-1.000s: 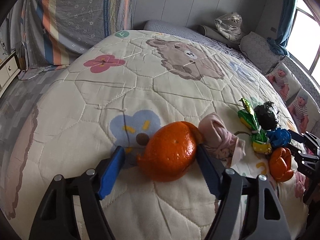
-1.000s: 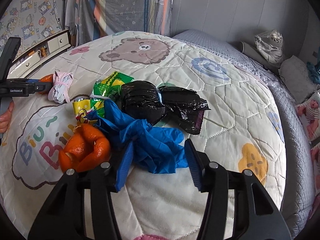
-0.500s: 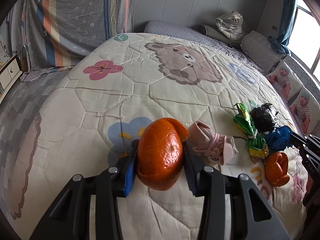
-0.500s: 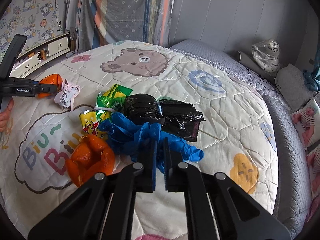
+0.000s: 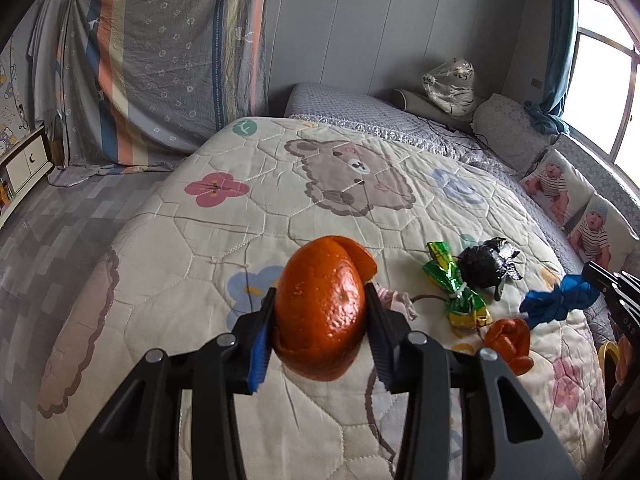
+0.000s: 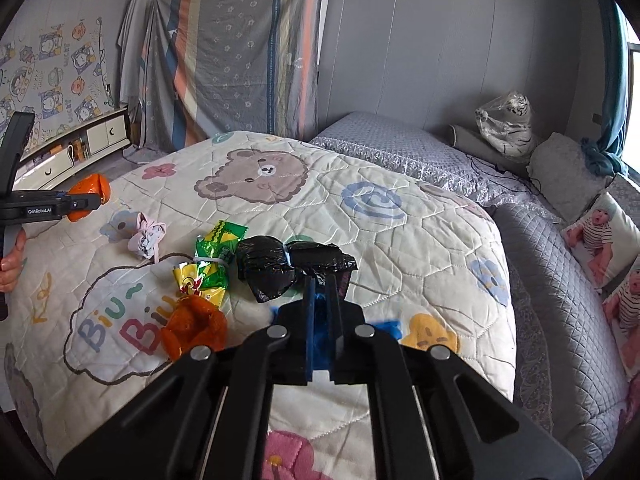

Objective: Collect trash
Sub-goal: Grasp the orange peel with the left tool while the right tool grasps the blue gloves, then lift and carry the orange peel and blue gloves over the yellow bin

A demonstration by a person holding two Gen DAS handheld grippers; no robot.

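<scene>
My left gripper point(image 5: 320, 316) pinches a hollow orange peel point(image 5: 322, 312), one pad against each side, the peel standing upright between my fingers and raised off the cartoon quilt point(image 5: 168, 256). A curled flap of the peel sticks out past my right fingertip. In the right wrist view the same peel point(image 6: 90, 194) shows far off to the left of my other fingers, clear of the bed surface.

My right gripper point(image 6: 319, 304) has its fingers pressed nearly together on a blue glove point(image 6: 318, 328); blue shows in the narrow gap and spills out to either side below the tips. From the left wrist view the glove point(image 5: 560, 304) hangs as a bunched strip from those fingers, lifted above the quilt.

Just beyond my right fingertips lies a knotted black plastic bag point(image 6: 280, 270), and touching it on the left a green and yellow foil wrapper point(image 6: 210, 258). Left of my right fingers, near the wrapper's lower end, sits a second crumpled orange peel point(image 6: 194, 330). Further left, apart from that cluster, lies a small pink cloth bundle point(image 6: 146, 238); in the left view it peeks out just behind my right finger point(image 5: 396, 302).
</scene>
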